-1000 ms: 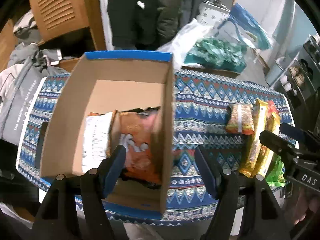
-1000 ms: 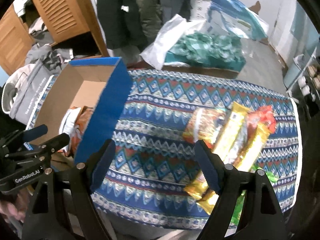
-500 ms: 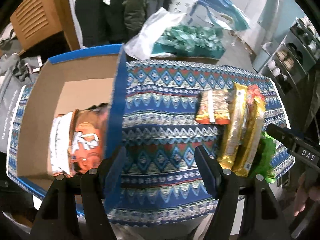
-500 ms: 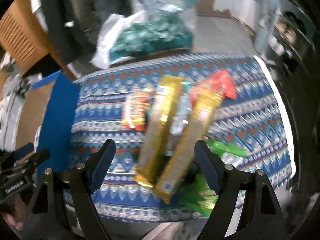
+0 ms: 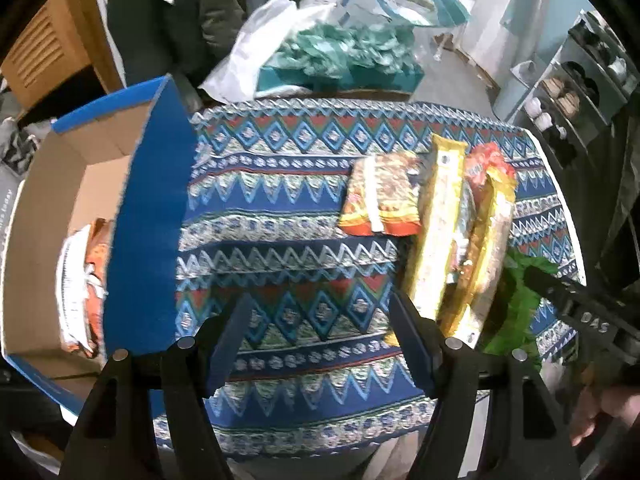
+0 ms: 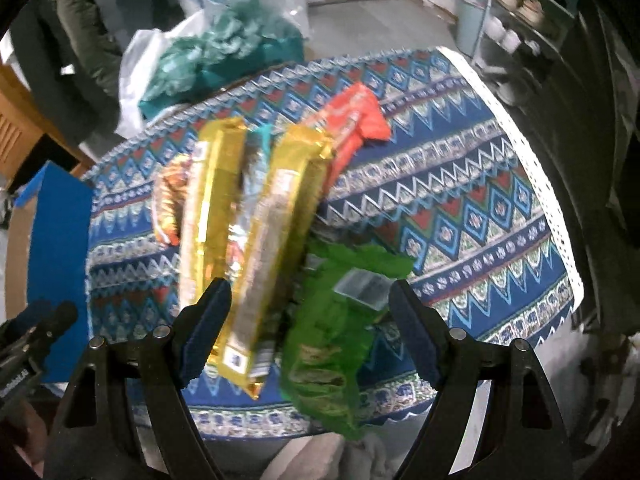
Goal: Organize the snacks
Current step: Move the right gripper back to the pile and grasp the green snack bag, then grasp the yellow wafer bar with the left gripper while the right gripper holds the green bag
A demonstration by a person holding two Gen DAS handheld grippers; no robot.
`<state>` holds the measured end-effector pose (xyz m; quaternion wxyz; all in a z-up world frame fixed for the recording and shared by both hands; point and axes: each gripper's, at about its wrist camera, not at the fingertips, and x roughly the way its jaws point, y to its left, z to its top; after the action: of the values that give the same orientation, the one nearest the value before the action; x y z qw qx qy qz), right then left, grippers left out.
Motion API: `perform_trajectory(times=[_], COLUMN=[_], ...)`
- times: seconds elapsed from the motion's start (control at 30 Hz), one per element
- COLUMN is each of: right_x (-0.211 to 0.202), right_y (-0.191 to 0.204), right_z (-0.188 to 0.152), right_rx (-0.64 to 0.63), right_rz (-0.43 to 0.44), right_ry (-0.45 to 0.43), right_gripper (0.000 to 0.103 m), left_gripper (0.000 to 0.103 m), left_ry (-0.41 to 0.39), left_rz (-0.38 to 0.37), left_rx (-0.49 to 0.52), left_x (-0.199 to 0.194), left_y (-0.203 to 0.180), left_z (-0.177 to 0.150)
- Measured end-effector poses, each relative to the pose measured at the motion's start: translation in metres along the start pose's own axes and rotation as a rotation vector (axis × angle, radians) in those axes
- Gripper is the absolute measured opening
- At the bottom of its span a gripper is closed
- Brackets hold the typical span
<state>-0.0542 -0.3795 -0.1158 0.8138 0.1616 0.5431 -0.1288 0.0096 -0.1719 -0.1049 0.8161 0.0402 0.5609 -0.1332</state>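
Observation:
A pile of snacks lies on the patterned tablecloth point(image 5: 280, 200): two long gold packs point(image 6: 212, 200), a red pack point(image 6: 356, 120), a small orange packet point(image 5: 380, 200) and a green bag point(image 6: 332, 320). My right gripper point(image 6: 310, 296) hangs open just above the pile, with the nearer gold pack's end and the green bag showing between its fingers. Nothing is gripped. My left gripper point(image 5: 318, 308) is open over bare cloth, between the pile and the blue-walled cardboard box point(image 5: 148, 220). An orange snack bag point(image 5: 94, 264) lies inside the box.
Behind the table sits a white plastic bag of teal items point(image 5: 344, 56). Dark coats point(image 5: 160, 20) hang at the back and a wooden cabinet point(image 5: 44, 48) stands at the left. A shoe rack point(image 5: 580, 80) is beyond the table's right edge.
Both grippers have swung right, away from the box. The left one now sits over the cloth; the right one has rolled and sunk over the snack pile. Both stayed open.

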Motion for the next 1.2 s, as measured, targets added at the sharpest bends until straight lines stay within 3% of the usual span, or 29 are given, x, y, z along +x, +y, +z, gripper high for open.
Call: perform_trajectory(times=[0.57, 0.67, 0.9, 1.13, 1.2], right_x=[0.049, 0.053, 0.042, 0.036, 0.037], right_y=[-0.021, -0.021, -0.030, -0.035, -0.036], right_z=[-0.020, -0.020, -0.015, -0.004, -0.002], right_rx=[0.033, 0.026, 0.032, 0.018, 0.017], right_rz=[-0.012, 0.035, 0.036, 0.015, 0.018], right_ry=[0.124, 0.131, 0.060, 0.001, -0.004], right_gripper=[0.081, 0.062, 0.046, 0.037, 0.037], left_gripper=[0.072, 0.072, 0.072, 0.073, 0.080], left_ry=[0.047, 0.070, 0.074, 0.091, 0.085], left_rz=[-0.007, -0.023, -0.047, -0.035, -0.038], left_rx=[0.057, 0.053, 0.041, 0.081, 0.082], left_x=[0.033, 0.042, 0.057, 0.077, 0.081], left_y=[-0.033, -0.037, -0.051, -0.071, -0.075], left_z=[0.001, 0.004, 0.017, 0.028, 0.030])
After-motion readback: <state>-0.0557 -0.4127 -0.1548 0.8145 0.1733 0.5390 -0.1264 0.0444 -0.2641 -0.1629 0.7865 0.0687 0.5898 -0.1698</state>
